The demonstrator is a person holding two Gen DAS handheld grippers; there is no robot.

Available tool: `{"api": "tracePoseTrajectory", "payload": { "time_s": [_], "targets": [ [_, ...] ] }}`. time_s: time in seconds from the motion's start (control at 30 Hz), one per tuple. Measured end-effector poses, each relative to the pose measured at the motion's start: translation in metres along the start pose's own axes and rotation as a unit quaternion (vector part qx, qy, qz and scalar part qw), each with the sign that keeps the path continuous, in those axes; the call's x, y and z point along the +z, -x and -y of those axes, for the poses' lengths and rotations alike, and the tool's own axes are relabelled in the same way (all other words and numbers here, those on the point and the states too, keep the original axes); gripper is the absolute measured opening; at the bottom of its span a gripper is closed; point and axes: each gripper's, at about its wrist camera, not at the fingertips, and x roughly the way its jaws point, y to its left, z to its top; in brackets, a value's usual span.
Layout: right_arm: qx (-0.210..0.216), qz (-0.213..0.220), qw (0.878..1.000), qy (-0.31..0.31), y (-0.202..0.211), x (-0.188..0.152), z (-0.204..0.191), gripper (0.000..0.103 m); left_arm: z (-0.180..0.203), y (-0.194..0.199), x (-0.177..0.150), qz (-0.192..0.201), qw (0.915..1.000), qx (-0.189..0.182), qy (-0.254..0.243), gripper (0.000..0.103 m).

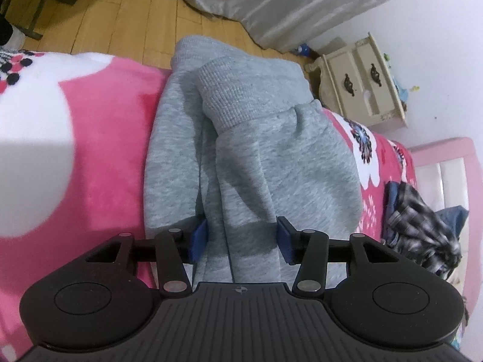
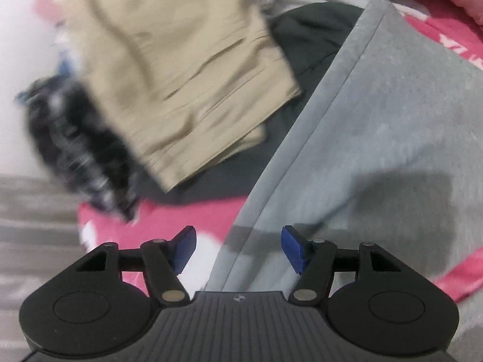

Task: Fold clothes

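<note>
A grey fleece garment [image 1: 250, 150] lies on a pink and white flowered blanket [image 1: 105, 150]. Its sleeve, with a ribbed cuff [image 1: 241, 96], is folded over the body. My left gripper [image 1: 241, 238] is open, and the sleeve runs between its blue pads, which stand at either side of the fabric. In the right wrist view the same grey garment [image 2: 377, 120] shows a stitched hem edge running diagonally. My right gripper [image 2: 238, 247] is open just above that edge, where the hem meets the blanket [image 2: 181, 211]. This view is motion-blurred.
A folded beige garment [image 2: 181, 75] lies on a dark one [image 2: 308, 39], with a black-and-white checked cloth [image 2: 75, 150] beside them. The checked cloth [image 1: 422, 226] also shows at the right. Beyond the bed are a wooden floor [image 1: 120, 24], a cream nightstand [image 1: 362, 81] and a grey curtain [image 1: 271, 0].
</note>
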Motion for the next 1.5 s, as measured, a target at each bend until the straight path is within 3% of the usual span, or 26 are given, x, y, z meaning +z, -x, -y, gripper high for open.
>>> {"api": "tracePoseTrajectory", "payload": {
  "time_s": [0.17, 0.43, 0.63, 0.77, 0.87, 1.0, 1.17, 1.3, 1.4, 1.5],
  "targets": [
    [-0.056, -0.001, 0.997, -0.044, -0.03, 0.027, 0.013, 0.063, 0.002, -0.005, 0.003, -0.003, 1.0, -0.001, -0.001, 0.043],
    [-0.073, -0.026, 0.993, -0.088, -0.055, 0.042, 0.039, 0.054, 0.006, -0.007, 0.004, -0.003, 0.9999, 0.009, -0.004, 0.039],
    [-0.12, -0.077, 0.99, -0.013, -0.061, 0.042, 0.023, 0.055, 0.01, -0.007, 0.004, -0.002, 0.9997, 0.02, -0.012, 0.039],
    [-0.159, -0.081, 0.983, 0.043, -0.07, 0.033, 0.01, 0.056, 0.012, -0.009, 0.003, -0.001, 0.9995, 0.026, -0.016, 0.039],
    [-0.12, -0.056, 0.99, 0.047, -0.045, 0.022, 0.024, 0.053, 0.014, -0.01, 0.004, -0.001, 0.9994, 0.03, -0.017, 0.039],
    [-0.067, -0.022, 0.996, 0.052, -0.011, 0.008, 0.041, 0.005, 0.016, -0.01, 0.005, 0.001, 0.999, 0.036, -0.024, 0.036],
    [0.005, 0.023, 0.998, 0.06, 0.034, -0.011, 0.063, 0.004, 0.017, -0.01, 0.004, 0.004, 0.9987, 0.038, -0.035, 0.032],
    [0.103, 0.07, 0.989, 0.074, 0.127, -0.043, 0.099, 0.004, 0.02, -0.01, 0.006, 0.0, 0.9983, 0.039, -0.044, 0.028],
    [0.115, 0.081, 0.988, 0.068, 0.173, -0.076, 0.13, 0.004, 0.023, -0.009, 0.006, -0.004, 0.9973, 0.044, -0.058, 0.027],
    [0.086, 0.067, 0.993, 0.038, 0.183, -0.118, 0.173, 0.004, 0.024, -0.008, 0.006, -0.005, 0.9968, 0.05, -0.062, 0.024]
  ]
}}
